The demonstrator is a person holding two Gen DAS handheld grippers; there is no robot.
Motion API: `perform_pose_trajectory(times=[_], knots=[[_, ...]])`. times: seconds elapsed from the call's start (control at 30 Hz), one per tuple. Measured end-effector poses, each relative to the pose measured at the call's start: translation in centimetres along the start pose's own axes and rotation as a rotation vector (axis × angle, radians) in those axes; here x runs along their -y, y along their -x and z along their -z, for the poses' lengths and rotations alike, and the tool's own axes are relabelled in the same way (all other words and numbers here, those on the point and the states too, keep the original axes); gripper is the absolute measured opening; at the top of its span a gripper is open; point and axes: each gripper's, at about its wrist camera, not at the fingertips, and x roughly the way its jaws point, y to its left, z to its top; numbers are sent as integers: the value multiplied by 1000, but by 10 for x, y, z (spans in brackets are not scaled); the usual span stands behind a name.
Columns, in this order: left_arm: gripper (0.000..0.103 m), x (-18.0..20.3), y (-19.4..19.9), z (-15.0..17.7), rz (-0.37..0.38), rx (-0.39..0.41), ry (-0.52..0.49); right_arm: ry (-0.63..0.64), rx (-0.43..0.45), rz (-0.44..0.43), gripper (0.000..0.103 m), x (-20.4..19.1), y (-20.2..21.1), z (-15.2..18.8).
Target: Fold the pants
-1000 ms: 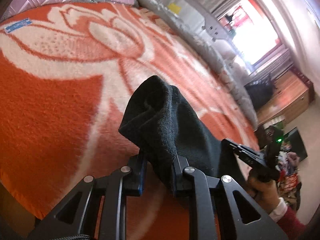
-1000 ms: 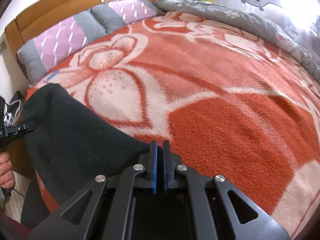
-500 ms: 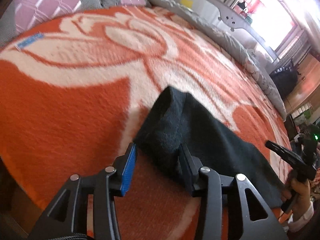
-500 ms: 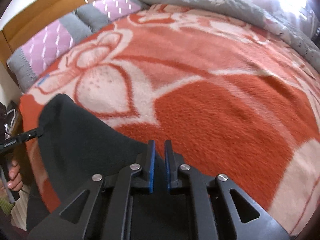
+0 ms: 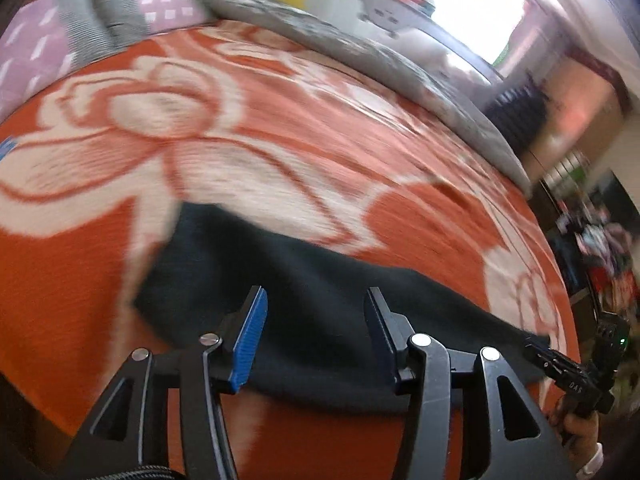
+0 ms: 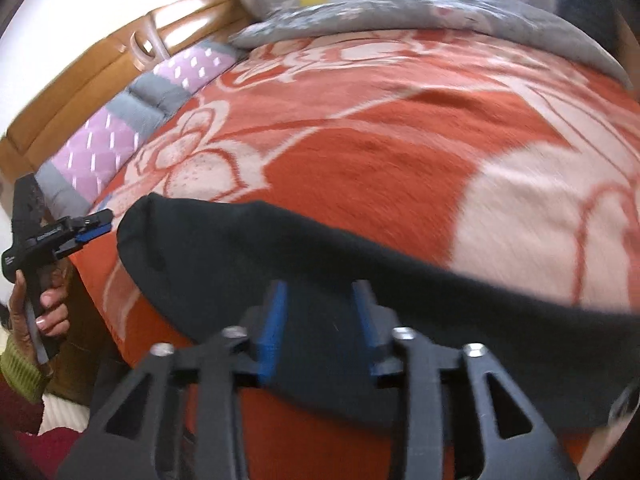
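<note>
The dark charcoal fleece pants (image 5: pixel 320 312) lie as a long flattened band on the orange-and-cream floral blanket (image 5: pixel 280 152) near the bed's front edge, running across both wrist views (image 6: pixel 280 264). My left gripper (image 5: pixel 316 336) has its blue-padded jaws spread wide above the fabric, holding nothing; my right gripper (image 6: pixel 318 320) is likewise parted over the cloth with no fabric pinched between the pads. In the left wrist view my right gripper appears at the far right end of the band (image 5: pixel 568 368); in the right wrist view my left gripper (image 6: pixel 86 230) sits just beside the rounded left end of the garment. Judgement on progress: the pants appear laid out and flattened, possibly doubled lengthwise, since only one band is visible; whether the legs are stacked cannot be confirmed. At least one crosswise fold, bringing one end over the other, probably remains. The blanket is plush and could drag on the fleece. Beyond it lie a pink-and-grey patterned pillow (image 6: pixel 120 140), a grey quilted duvet (image 6: pixel 440 12) along the far side, a wooden headboard (image 6: pixel 80 80), and a bright window (image 5: pixel 472 8). Both views are motion-blurred.
</note>
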Motion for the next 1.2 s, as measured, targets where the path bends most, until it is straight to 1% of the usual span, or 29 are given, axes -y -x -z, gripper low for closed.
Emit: perform_pose_trajectory(times=[0.2,0.23,0.33,0.53,0.63,0.77,0.9,1.0,1.07,1.2], knots=[[56,82,-30,2,100,-99,-163,-175,15,46,45,49,32,43],[56,101,-38,4,117,-124,-205,-213,22,56,45,60,38,51],[57,138,-56,8,157,-184,-283,-300,46,81,45,85,53,67],[57,220,-95,24,254,-319,-446,-436,118,133,47,121,80,88],[57,250,-113,30,286,-382,-518,-499,147,146,48,137,89,95],[59,295,-131,40,318,-443,-618,-555,187,153,50,151,96,103],[62,340,-153,46,378,-505,-703,-608,216,151,51,166,100,112],[63,367,-167,51,383,-532,-766,-648,230,137,51,175,100,115],[63,390,-182,55,405,-571,-806,-667,239,125,51,181,98,116],[63,420,-208,61,416,-629,-841,-713,250,95,51,192,93,122]])
